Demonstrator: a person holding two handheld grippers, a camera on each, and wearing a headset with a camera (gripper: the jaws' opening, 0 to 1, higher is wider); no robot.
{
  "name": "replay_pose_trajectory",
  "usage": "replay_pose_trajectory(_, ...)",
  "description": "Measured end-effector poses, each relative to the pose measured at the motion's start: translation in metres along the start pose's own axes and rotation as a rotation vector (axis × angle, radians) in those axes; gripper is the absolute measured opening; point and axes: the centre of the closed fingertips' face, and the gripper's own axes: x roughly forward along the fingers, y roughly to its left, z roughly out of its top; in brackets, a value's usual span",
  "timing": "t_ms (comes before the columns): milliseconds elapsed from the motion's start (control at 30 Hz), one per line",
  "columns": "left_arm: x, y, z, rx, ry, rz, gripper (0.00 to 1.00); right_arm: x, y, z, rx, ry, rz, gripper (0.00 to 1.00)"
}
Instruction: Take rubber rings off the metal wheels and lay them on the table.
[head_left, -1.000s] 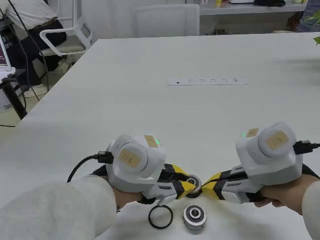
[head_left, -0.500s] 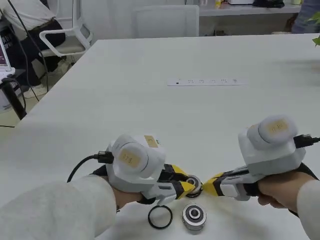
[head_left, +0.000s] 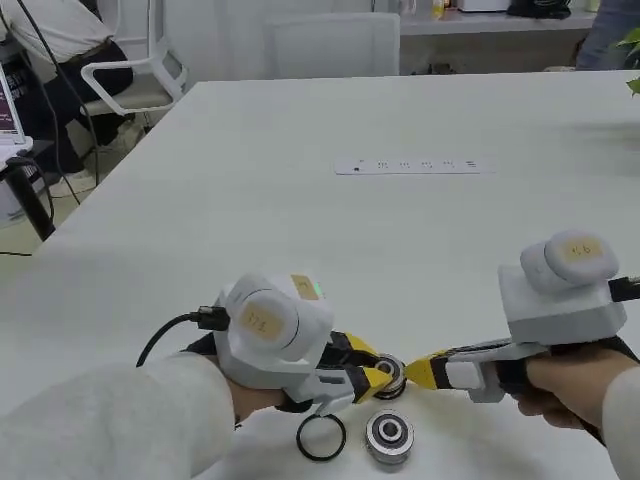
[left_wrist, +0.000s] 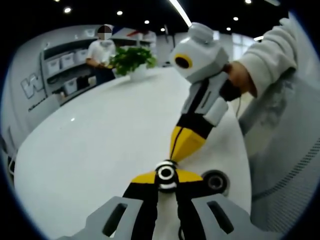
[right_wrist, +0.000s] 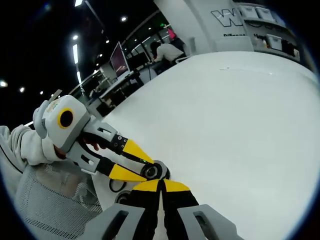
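One black rubber ring (head_left: 321, 436) lies off at lower centre; my left gripper (head_left: 372, 378) pinches the second, still-ringed silver metal wheel (left_wrist: 166, 175), and my right gripper (head_left: 420, 371) is pressed together.

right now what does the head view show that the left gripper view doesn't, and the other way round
Head view: a loose black rubber ring lying flat on the table beside the left gripper, and a long white power strip farther out.
Left gripper view: bright ceiling lights overhead.
Both: the small metal wheel clamped in the left gripper's fingers, the right gripper with its tip at that wheel, and a second metal wheel resting on the white table.
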Motion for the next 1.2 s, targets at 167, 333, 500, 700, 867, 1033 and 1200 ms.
replay_pose_trajectory(167, 0.0, 0.0002, 0.0, 0.002, 0.0, 0.001, 0.14, 0.0008, 0.0006, 0.0018, -0.014, -0.003, -0.002, 0.0)
replay_pose_trajectory(333, -0.0002, 0.0001, 0.0, 0.001, -0.001, 0.003, 0.14, 0.0015, 0.0021, 0.0019, -0.009, 0.0, -0.001, 0.0)
replay_pose_trajectory(500, -0.0005, 0.0005, -0.0001, -0.001, -0.003, 0.005, 0.14, 0.002, 0.0044, 0.0015, -0.009, 0.001, 0.002, 0.0)
replay_pose_trajectory(700, -0.0011, 0.0013, -0.0003, -0.005, -0.004, 0.007, 0.14, 0.0029, 0.0071, 0.0018, -0.017, 0.005, 0.007, 0.0)
replay_pose_trajectory(867, -0.0013, 0.0012, -0.0004, -0.005, -0.005, 0.007, 0.14, 0.003, 0.0069, 0.0022, -0.025, 0.004, 0.008, 0.0)
replay_pose_trajectory(1033, -0.0013, 0.0014, -0.0004, -0.006, -0.005, 0.008, 0.14, 0.0033, 0.0071, 0.0034, -0.023, 0.002, 0.01, 0.0)
replay_pose_trajectory(1200, -0.0013, 0.0015, -0.0004, -0.006, -0.006, 0.007, 0.14, 0.0032, 0.0077, 0.0041, -0.016, -0.001, 0.015, 0.0)
